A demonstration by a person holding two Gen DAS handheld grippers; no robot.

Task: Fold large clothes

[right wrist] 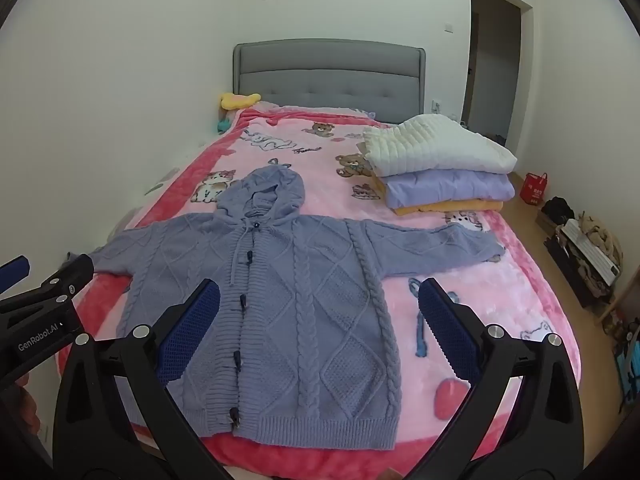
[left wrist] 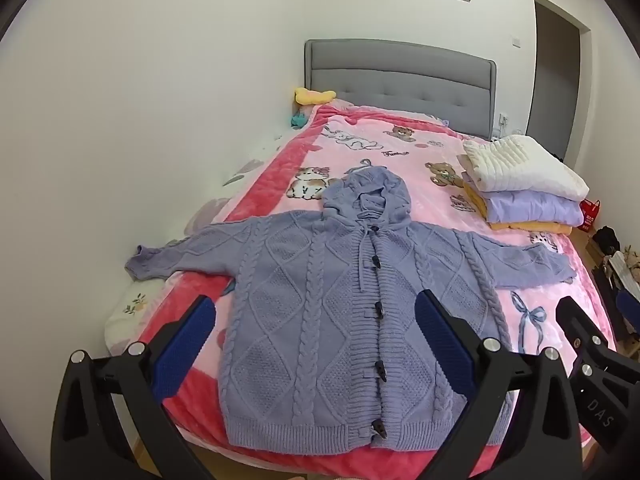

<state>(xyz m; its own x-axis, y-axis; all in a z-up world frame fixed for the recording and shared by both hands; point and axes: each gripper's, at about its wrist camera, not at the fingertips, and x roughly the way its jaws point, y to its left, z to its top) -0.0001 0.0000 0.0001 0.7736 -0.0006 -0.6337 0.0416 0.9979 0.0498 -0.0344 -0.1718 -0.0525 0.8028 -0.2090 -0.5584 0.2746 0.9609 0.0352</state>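
Observation:
A purple-blue cable-knit hooded cardigan (left wrist: 328, 312) lies flat, front up and buttoned, on the pink cartoon blanket (left wrist: 400, 160), sleeves spread left and right, hood toward the headboard. It also shows in the right wrist view (right wrist: 304, 300). My left gripper (left wrist: 316, 320) is open and empty, held above the cardigan's lower body near the foot of the bed. My right gripper (right wrist: 320, 304) is open and empty, above the cardigan's right half. Each gripper shows at the edge of the other's view.
A stack of folded clothes (right wrist: 440, 164), white on purple on orange, sits on the bed's far right. A grey headboard (right wrist: 328, 72) stands behind, a white wall to the left. A red bag (right wrist: 534, 188) and clutter (right wrist: 588, 256) lie on the floor at right.

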